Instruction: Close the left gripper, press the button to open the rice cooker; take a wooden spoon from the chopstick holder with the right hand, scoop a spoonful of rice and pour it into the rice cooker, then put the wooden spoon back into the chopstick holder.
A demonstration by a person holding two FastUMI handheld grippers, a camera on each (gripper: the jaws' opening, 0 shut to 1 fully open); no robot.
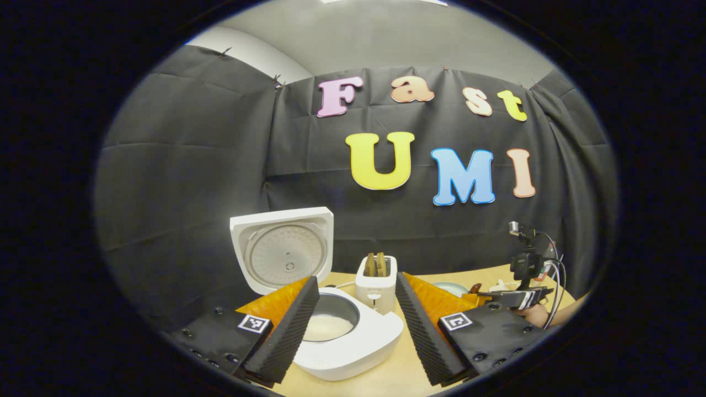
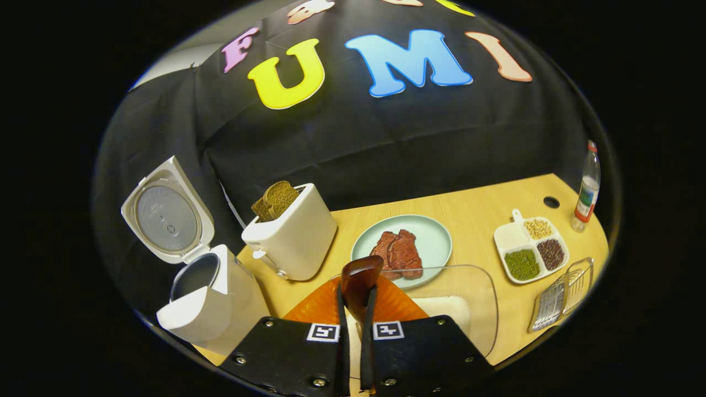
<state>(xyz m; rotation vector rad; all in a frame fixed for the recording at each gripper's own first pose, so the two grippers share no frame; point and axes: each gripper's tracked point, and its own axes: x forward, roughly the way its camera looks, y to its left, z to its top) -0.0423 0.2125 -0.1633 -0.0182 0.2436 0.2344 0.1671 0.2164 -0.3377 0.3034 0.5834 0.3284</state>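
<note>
The white rice cooker [image 1: 353, 342] stands with its lid [image 1: 284, 248] raised, and white rice lies in its inner pot [image 1: 328, 325]. My left gripper [image 1: 356, 278] is open just in front of the cooker, its fingers on either side of the pot. My right gripper [image 2: 354, 298] is shut on the wooden spoon [image 2: 359, 278], whose dark bowl sticks up past the fingertips. I cannot tell whether the spoon carries rice. Below it a clear container [image 2: 463, 292] holds white rice [image 2: 441, 309]. The cooker [image 2: 209, 303] stands at the left in the right gripper view. A metal mesh holder [image 2: 562, 295] sits at the far right.
A white toaster [image 2: 295, 234] with bread slices stands between the cooker and a pale green plate [image 2: 436, 234] of meat. A divided dish [image 2: 529, 251] of beans and a bottle [image 2: 587, 187] stand at the back right. The right gripper with a hand [image 1: 532, 311] shows beyond the toaster [image 1: 376, 281].
</note>
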